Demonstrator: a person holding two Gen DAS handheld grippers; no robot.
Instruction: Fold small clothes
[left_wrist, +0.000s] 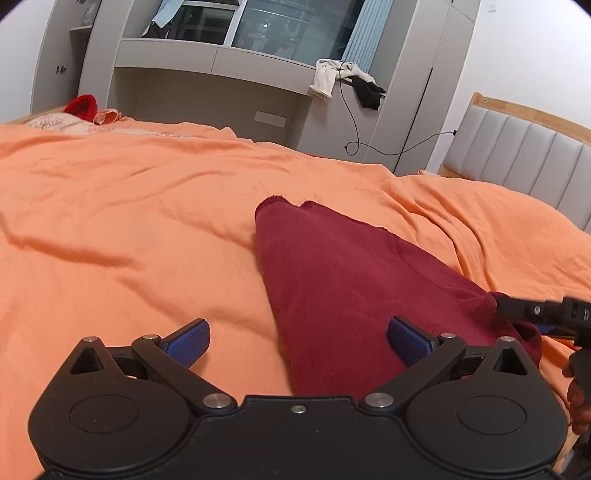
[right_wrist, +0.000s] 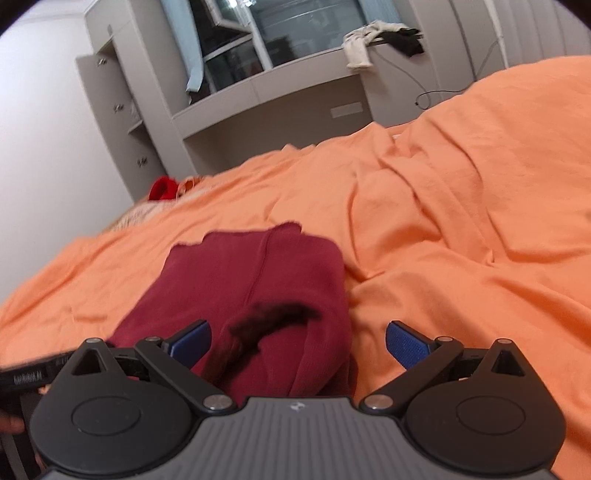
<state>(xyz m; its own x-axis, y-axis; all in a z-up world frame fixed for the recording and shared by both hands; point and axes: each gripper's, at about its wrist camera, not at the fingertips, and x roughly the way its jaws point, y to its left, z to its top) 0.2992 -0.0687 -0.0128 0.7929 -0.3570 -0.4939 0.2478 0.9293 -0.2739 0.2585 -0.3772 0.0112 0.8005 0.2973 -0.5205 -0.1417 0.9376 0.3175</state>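
orange bed (left_wrist: 129, 206) is used as the surface. maroon garment (left_wrist: 332, 280) is laid on it, already folded into a narrow stack. both left gripper (left_wrist: 298, 341) and right gripper (right_wrist: 297, 341) are held apart, nothing clamped. final fold or tidy-up is judged left.

Your dark red fleece garment (left_wrist: 332, 280) lies folded on the orange bed (left_wrist: 129, 206), a dark mark on its near end.

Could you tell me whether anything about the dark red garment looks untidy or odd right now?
The dark red garment lies folded on the orange bedspread, but a dark strip curls loose across its near end. Its far edge is uneven.
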